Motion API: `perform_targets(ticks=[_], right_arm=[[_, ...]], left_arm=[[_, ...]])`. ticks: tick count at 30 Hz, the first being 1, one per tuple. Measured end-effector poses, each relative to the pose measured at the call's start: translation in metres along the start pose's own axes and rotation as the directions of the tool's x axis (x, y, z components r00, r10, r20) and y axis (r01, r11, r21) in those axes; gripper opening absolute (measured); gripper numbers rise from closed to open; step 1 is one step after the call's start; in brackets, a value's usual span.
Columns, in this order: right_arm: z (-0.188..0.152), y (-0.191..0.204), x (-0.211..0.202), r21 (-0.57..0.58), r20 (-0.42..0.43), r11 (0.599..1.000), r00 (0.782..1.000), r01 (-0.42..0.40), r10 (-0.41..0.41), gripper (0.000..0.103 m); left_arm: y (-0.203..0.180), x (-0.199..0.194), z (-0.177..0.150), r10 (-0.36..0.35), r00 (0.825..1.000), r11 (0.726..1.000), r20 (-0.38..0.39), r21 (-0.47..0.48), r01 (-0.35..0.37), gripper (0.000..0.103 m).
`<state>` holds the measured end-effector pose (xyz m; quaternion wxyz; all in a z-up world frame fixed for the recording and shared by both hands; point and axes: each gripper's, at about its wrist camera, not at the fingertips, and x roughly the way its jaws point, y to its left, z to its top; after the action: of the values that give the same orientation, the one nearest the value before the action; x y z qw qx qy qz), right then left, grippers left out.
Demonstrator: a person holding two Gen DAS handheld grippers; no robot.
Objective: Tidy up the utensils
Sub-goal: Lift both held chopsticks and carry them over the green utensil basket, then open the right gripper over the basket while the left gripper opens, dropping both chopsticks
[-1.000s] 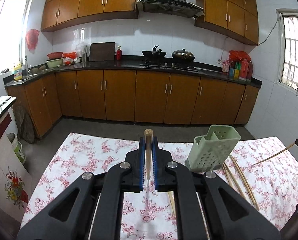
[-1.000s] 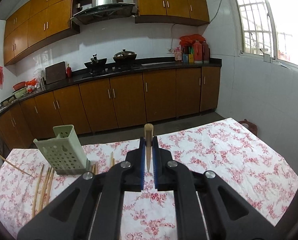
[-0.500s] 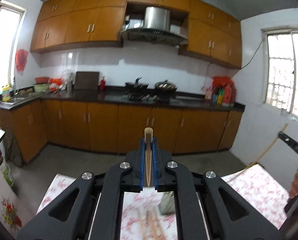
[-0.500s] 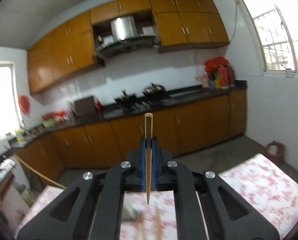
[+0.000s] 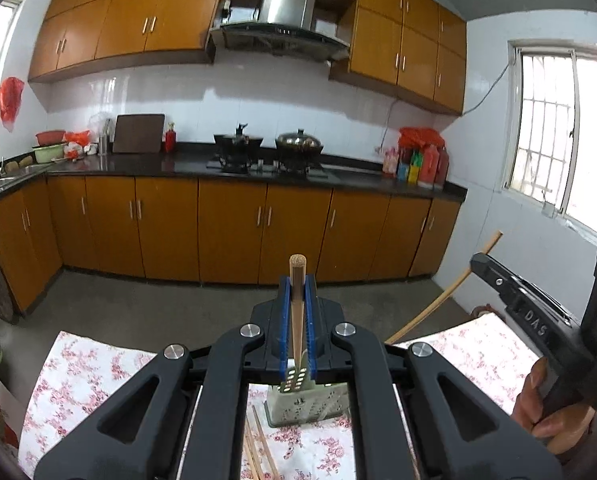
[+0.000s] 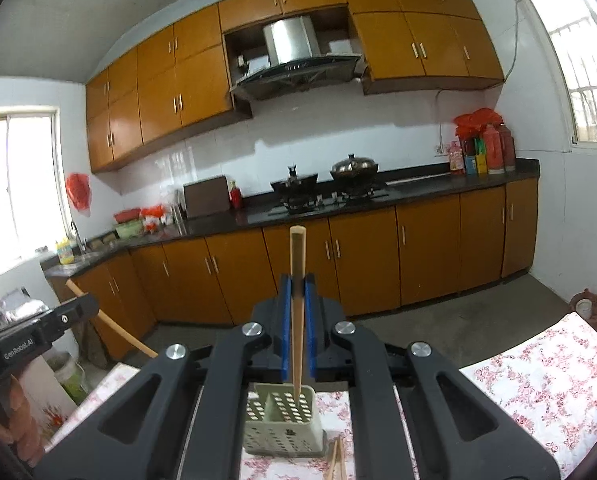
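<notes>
Both grippers have swung from a low look across the surface to a raised pose above the pale green perforated plastic utensil holder (image 6: 284, 420), each chopstick now standing upright. On the left, the left gripper (image 5: 297, 320) pinches a round wooden chopstick (image 5: 297, 304) over the holder. To the right, the right gripper (image 6: 297, 320) clamps a squared bamboo chopstick (image 6: 297, 312) whose tip already dips inside the rim. Loose chopsticks (image 5: 258, 448) lie on the floral-clothed surface (image 6: 538, 392) beside the holder. Lowering straight down, one at a time, looks wisest, releasing only once well inside.
</notes>
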<state>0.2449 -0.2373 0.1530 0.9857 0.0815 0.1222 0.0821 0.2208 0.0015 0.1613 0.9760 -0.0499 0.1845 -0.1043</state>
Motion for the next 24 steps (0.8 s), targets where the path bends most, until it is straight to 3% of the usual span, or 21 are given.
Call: perform_targets(ticks=[8,11,14,20,24], right_arm=[[-0.026,-0.003,0.023,0.012,-0.077,1.0,0.997,0.009,-0.008,0.008],[-0.029,-0.003,0.02,0.025,-0.078,1.0,0.997,0.01,-0.008,0.014],[-0.027,-0.006,0.011,0.029,-0.064,0.999,0.998,0.023,-0.021,0.024],[-0.028,-0.022,-0.022,0.058,-0.03,0.997,0.998,0.056,-0.054,0.029],[-0.04,-0.039,-0.05,0.047,-0.029,0.993,0.993,0.112,-0.111,0.03]], left_arm=[[0.003,0.024,-0.02,0.011,0.996,1.0,-0.083,-0.006,-0.012,0.007],[0.007,0.026,-0.021,0.019,0.994,1.0,-0.104,-0.016,-0.021,0.007],[0.013,0.018,-0.02,0.021,0.995,0.999,-0.1,-0.03,-0.024,0.008],[0.014,-0.002,-0.012,0.035,0.998,0.998,-0.06,-0.04,-0.037,0.011],[0.023,-0.027,-0.014,0.038,0.999,0.997,-0.022,-0.066,-0.04,0.025]])
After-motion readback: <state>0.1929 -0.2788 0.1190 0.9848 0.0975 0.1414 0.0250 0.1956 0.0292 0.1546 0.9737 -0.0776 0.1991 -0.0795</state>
